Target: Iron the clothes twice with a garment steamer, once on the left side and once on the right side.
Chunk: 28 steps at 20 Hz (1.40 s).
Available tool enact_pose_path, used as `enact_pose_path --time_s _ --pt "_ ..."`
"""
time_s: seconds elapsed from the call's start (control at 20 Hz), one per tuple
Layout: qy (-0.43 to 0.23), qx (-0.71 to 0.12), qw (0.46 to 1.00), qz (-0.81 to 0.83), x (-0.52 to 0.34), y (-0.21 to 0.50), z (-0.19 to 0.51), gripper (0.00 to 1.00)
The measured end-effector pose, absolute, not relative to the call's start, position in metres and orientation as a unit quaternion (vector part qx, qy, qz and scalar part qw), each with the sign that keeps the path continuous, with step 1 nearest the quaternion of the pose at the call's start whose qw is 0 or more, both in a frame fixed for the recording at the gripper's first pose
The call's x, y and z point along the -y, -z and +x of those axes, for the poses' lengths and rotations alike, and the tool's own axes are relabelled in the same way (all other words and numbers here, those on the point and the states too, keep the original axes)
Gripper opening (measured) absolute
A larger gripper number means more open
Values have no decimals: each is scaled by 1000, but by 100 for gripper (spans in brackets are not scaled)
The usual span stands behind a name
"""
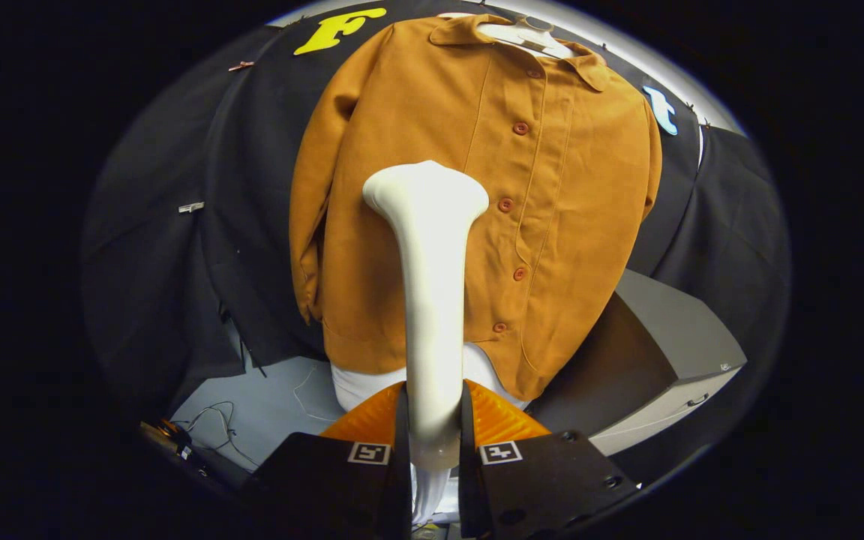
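1. The gripper (432, 431) is pinching the garment steamer (429, 285) by its handle, both fingers pressing against it.
2. The steamer's head is pointing at the brown jacket (552, 225), which is hanging on a hanger (526, 34) beyond the fingers.
3. A grey box (664, 352) is sitting beside the hem.

Even, bright overhead lighting; soft sheen on the white plastic steamer (427, 300). Sharp centre focus; strong fisheye bowing towards the edges; dark booth cloth underexposed.
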<state>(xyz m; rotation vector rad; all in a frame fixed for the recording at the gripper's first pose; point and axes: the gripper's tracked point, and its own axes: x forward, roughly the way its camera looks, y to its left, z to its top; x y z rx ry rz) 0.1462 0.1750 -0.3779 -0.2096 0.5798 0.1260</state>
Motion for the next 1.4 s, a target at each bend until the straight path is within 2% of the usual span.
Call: enact_pose_path --time_s 0.35,0.95,1.4 --pt "-58 -259 962 -69 -150 331 120 28" --pt "-36 -138 989 -40 -104 181 95 28" --pt "-16 -82 996 -32 -77 105 69 28"
